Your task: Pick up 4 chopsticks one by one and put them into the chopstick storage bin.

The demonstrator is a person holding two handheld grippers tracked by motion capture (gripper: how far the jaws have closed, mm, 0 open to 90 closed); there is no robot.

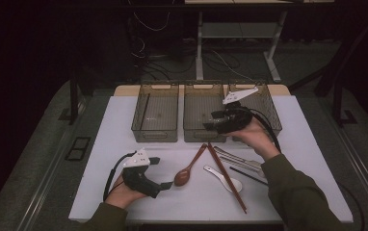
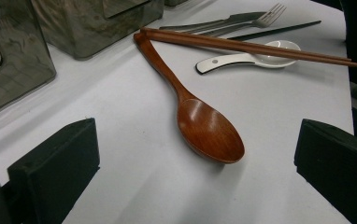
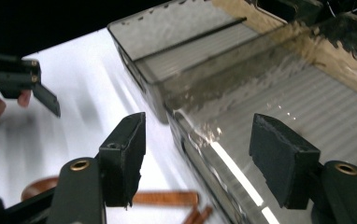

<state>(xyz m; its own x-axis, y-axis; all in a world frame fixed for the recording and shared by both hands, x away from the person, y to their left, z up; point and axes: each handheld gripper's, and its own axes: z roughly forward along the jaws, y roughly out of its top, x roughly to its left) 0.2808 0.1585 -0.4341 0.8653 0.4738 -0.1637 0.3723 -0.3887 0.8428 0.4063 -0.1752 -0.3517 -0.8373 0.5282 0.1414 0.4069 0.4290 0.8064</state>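
Note:
My left gripper (image 1: 162, 173) rests low at the table's front left, held in a hand, jaws open. In the left gripper view a brown wooden spoon (image 2: 209, 130) lies just ahead between the jaws, untouched, its handle running away toward the bins. My right gripper (image 1: 209, 122) is held up over the front of the middle bin (image 1: 202, 113), pointing left. Its jaws (image 3: 197, 140) are open with nothing between them, above that bin's near wall (image 3: 223, 168).
Three smoky clear bins stand in a row at the back; the left bin (image 1: 155, 113) holds one black chopstick (image 3: 190, 39). On the white table (image 1: 105, 144) lie brown chopsticks (image 1: 225, 175), a white spoon (image 1: 223, 178), a metal fork (image 1: 237, 159) and a black chopstick (image 1: 247, 175).

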